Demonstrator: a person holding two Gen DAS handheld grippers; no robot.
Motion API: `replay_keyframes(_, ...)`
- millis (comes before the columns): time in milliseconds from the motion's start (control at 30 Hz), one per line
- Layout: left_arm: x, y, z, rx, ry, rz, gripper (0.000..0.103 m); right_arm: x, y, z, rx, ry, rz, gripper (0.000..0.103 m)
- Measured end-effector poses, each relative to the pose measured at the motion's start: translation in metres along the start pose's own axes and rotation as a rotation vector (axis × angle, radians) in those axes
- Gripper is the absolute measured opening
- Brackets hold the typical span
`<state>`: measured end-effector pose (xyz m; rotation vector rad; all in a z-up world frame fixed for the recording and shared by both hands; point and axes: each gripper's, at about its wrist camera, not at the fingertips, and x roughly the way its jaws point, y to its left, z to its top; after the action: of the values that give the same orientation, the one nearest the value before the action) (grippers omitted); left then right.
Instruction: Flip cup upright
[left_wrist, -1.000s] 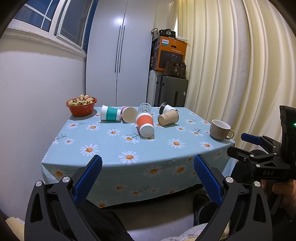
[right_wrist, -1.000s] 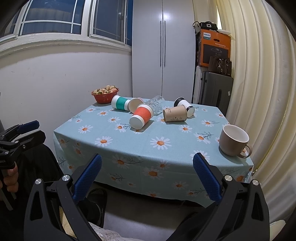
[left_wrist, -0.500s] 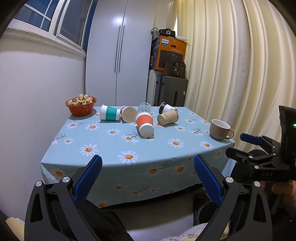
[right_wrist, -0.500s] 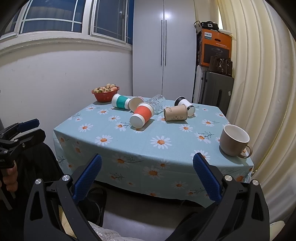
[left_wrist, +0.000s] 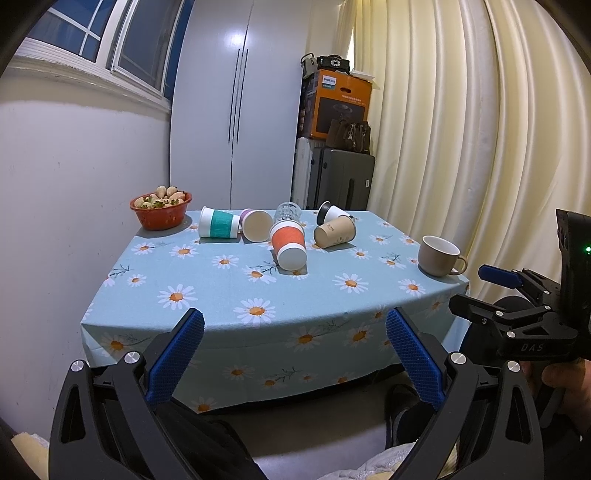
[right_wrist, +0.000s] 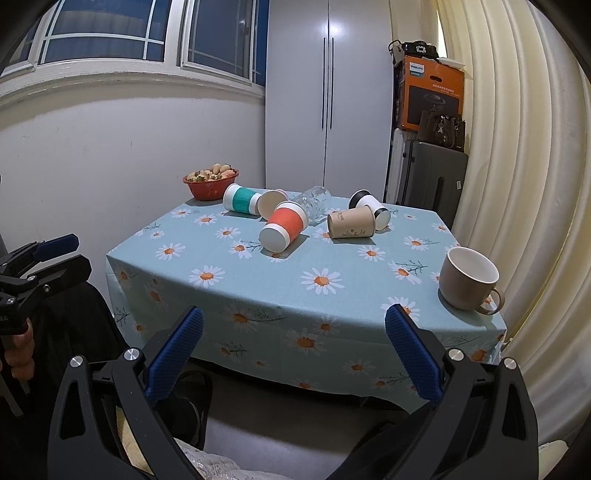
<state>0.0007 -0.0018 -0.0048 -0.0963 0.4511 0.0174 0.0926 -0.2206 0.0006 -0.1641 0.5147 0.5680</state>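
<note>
I am at the very start: no cup is touched yet, and both tools hang short of the table (left_wrist: 236, 354), low in their frames. My left gripper (left_wrist: 294, 360) has its blue pads spread wide with nothing between them, and my right gripper (right_wrist: 293, 360) is spread the same way, also empty.

The cups lie tipped over in a cluster at the centre of both views, toward the far end of the daisy cloth. The orange cup (left_wrist: 289, 245) lies nearest me, its closed base pointing my way. Behind it lie the teal cup (left_wrist: 219, 223), a brown paper cup (left_wrist: 335, 231), a clear glass (left_wrist: 287, 212) and others. The beige mug (right_wrist: 468, 283) at the right edge already stands upright.

My judgement: the orange cup is the easiest first target. Next I need to reach forward over the table edge, straddle its sleeve with the pads, close gently so the paper wall does not crush, then lift and rotate it mouth-up.
</note>
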Motion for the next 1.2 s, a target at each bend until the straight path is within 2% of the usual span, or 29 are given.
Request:
replay_keyframes(333, -0.004, 0.004, -0.001, -0.033, -0.002, -0.008, 0.096, 0.001, -0.003, -0.003, 0.022, 0.001, -0.002, 0.098)
replay_keyframes(433, -0.001, 0.009, -0.002, -0.098, 0.029, -0.016, 0.096, -0.004, -0.008, -0.001, 0.043, -0.013, 0.013, 0.098)
replay_keyframes(500, 0.002, 0.014, -0.004, -0.145, 0.052, -0.045, 0.096, -0.001, -0.012, 0.002, 0.064, 0.007, 0.029, 0.098)
replay_keyframes(667, 0.020, 0.012, 0.006, -0.139, 0.095, -0.043, 0.096, 0.019, -0.024, 0.017, 0.127, 0.071, 0.094, 0.098)
replay_keyframes(767, 0.047, 0.014, 0.017, -0.138, 0.155, -0.021, 0.096, 0.037, -0.040, 0.035, 0.198, 0.095, 0.142, 0.098)
replay_keyframes(967, 0.113, 0.028, 0.052, -0.164, 0.257, -0.045, 0.096, 0.077, -0.079, 0.068, 0.330, 0.147, 0.222, 0.098)
replay_keyframes(1200, 0.201, 0.042, 0.090, -0.200, 0.404, -0.072, 0.096, 0.127, -0.110, 0.098, 0.338, 0.198, 0.264, 0.098)
